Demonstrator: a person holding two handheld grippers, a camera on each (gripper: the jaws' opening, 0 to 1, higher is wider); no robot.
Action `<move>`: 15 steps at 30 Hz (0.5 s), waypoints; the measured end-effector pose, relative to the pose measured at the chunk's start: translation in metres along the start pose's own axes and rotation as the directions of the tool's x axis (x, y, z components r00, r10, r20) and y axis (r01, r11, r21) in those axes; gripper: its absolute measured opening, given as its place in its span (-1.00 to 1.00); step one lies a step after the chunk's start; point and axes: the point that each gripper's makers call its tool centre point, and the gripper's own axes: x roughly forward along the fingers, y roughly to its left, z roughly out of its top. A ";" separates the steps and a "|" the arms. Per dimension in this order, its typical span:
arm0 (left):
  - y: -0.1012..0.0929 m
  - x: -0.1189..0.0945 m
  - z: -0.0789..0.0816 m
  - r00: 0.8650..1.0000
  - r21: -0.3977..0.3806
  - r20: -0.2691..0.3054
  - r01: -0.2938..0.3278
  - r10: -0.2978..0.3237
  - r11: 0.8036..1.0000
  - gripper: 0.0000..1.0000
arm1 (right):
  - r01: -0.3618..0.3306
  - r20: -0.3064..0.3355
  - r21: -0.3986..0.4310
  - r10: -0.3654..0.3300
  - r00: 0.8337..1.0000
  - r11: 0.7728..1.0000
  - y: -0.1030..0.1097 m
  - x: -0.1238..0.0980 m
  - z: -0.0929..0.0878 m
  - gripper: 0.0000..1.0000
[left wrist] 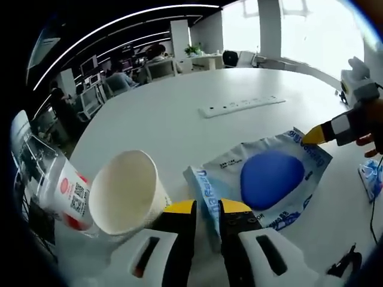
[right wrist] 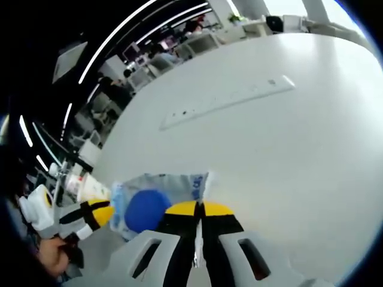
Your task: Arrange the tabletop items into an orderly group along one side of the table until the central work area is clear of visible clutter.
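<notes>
Crinkling clear pouch [left wrist: 272,179], blue disc inside

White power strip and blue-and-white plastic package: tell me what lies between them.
Bare white tabletop separates the power strip from the package in the left gripper view.
</notes>
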 end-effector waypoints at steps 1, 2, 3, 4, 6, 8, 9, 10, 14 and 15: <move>0.000 0.000 -0.001 1.000 -0.002 -0.002 -0.002 0.002 1.000 -0.77 | 0.000 -0.001 0.000 0.000 1.000 1.000 -0.001 0.000 0.000 -1.00; 0.000 0.001 -0.001 1.000 -0.002 -0.004 -0.004 0.004 1.000 -0.80 | -0.001 -0.002 -0.002 0.001 1.000 1.000 -0.001 0.001 0.000 -1.00; 0.000 0.002 -0.002 1.000 -0.004 -0.003 -0.001 0.001 1.000 -0.83 | -0.001 -0.002 -0.001 0.001 1.000 1.000 -0.001 0.001 0.000 -1.00; -0.002 0.003 -0.002 1.000 -0.015 -0.001 0.010 -0.011 1.000 -0.91 | -0.002 -0.002 -0.001 0.002 1.000 1.000 -0.001 0.000 0.000 -1.00; 0.001 0.004 -0.001 1.000 -0.023 0.001 -0.003 0.003 1.000 -0.94 | 0.001 -0.002 -0.007 -0.001 1.000 1.000 -0.002 0.001 0.000 -1.00; 0.001 0.006 -0.002 1.000 -0.026 -0.003 0.000 0.000 1.000 -0.94 | -0.003 -0.002 -0.006 0.003 1.000 1.000 -0.003 0.001 0.000 -1.00; 0.001 0.007 -0.003 1.000 -0.023 -0.004 -0.001 0.001 1.000 -0.94 | -0.003 -0.002 -0.006 0.003 1.000 1.000 -0.003 0.001 0.000 -1.00; 0.001 0.006 -0.003 1.000 -0.024 -0.005 -0.002 0.001 1.000 -0.95 | -0.004 0.000 -0.003 0.004 1.000 1.000 -0.003 0.001 0.000 -1.00; 0.000 0.006 -0.001 1.000 -0.022 -0.002 -0.003 0.003 1.000 -0.97 | -0.005 -0.001 0.000 0.005 1.000 1.000 -0.003 0.001 0.000 -1.00; -0.001 0.005 0.000 1.000 -0.022 0.001 -0.003 0.003 1.000 -0.97 | -0.005 -0.003 0.001 0.005 1.000 1.000 -0.003 0.001 0.000 -1.00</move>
